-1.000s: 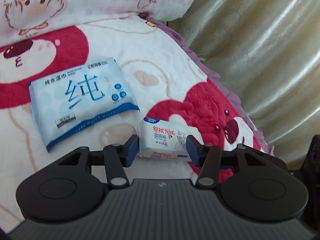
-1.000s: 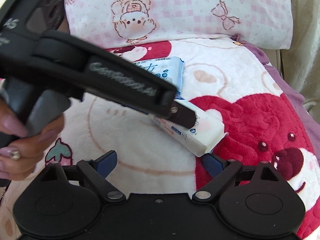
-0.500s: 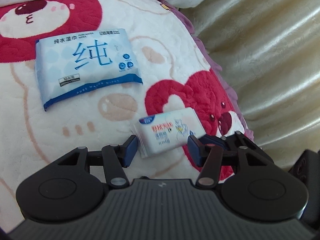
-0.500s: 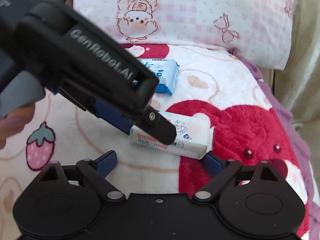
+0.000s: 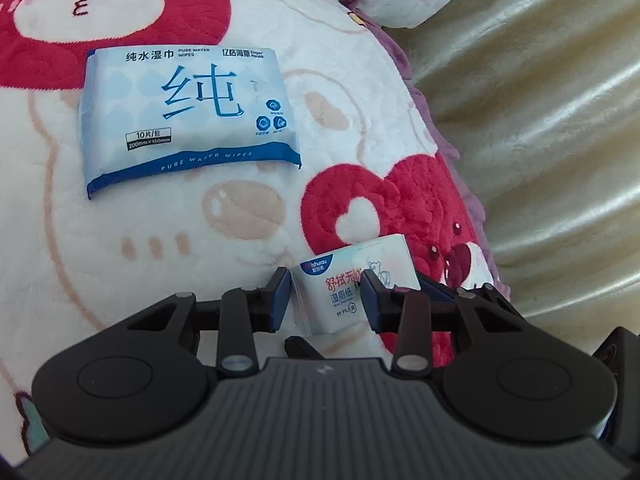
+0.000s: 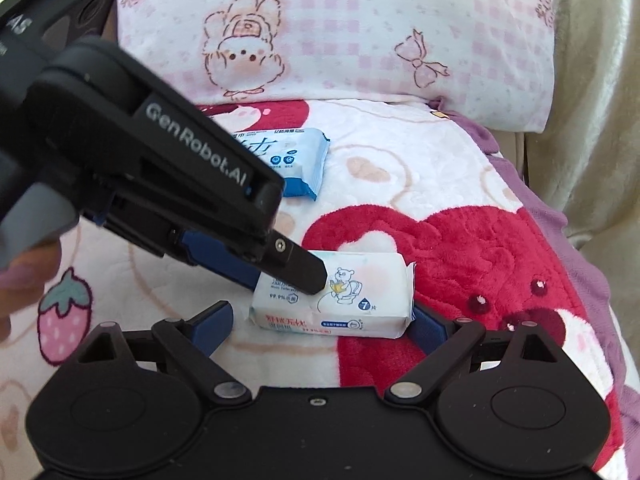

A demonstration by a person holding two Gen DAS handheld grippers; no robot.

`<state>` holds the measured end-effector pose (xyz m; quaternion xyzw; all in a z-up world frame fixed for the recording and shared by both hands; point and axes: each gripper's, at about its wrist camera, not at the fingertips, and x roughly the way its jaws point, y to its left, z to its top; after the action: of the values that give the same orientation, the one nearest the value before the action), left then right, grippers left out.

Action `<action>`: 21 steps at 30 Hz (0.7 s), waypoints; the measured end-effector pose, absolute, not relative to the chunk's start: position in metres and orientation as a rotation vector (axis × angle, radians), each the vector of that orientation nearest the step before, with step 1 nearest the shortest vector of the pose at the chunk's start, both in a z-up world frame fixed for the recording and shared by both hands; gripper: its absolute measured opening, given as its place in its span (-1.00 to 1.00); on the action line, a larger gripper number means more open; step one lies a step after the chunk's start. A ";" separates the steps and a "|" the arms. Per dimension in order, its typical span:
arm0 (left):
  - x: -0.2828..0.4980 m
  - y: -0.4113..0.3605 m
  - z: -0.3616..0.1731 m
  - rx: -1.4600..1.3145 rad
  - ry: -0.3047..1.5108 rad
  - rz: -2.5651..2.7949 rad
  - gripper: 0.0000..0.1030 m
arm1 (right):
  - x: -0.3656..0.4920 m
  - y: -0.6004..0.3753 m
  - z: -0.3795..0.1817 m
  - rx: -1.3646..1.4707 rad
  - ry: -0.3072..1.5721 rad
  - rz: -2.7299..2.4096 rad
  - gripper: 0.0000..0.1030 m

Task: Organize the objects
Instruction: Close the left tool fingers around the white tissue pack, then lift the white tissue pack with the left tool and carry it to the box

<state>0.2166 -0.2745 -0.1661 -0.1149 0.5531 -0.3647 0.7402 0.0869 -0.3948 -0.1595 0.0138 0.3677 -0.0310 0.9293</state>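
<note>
1. Since the earlier frame the left gripper (image 5: 325,294) has been closing its jaws, and the small white pack of wet toilet tissue with a bear drawing (image 5: 347,280) is now between its blue pads.
2. Both pads appear to press on the pack; it rests on the plush cream blanket with red bear and heart pattern (image 5: 120,240).
3. From the right wrist view, the right gripper (image 6: 320,322) is wide open; the small pack (image 6: 344,300) lies between its fingers, which do not hold it.
4. A larger light-blue flat pack of pure water wipes (image 5: 188,116) lies further back, well apart, near the pink checked pillow (image 6: 340,28).
</note>
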 end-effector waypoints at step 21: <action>0.185 -0.261 -0.155 -0.198 1.189 -0.758 -0.28 | 0.066 -0.383 -0.154 0.050 0.745 -0.042 0.61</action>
<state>0.1851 -0.2613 -0.1553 -0.0910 0.5457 -0.3478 0.7569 0.0660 -0.3832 -0.1541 0.0242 0.3638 -0.0206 0.9309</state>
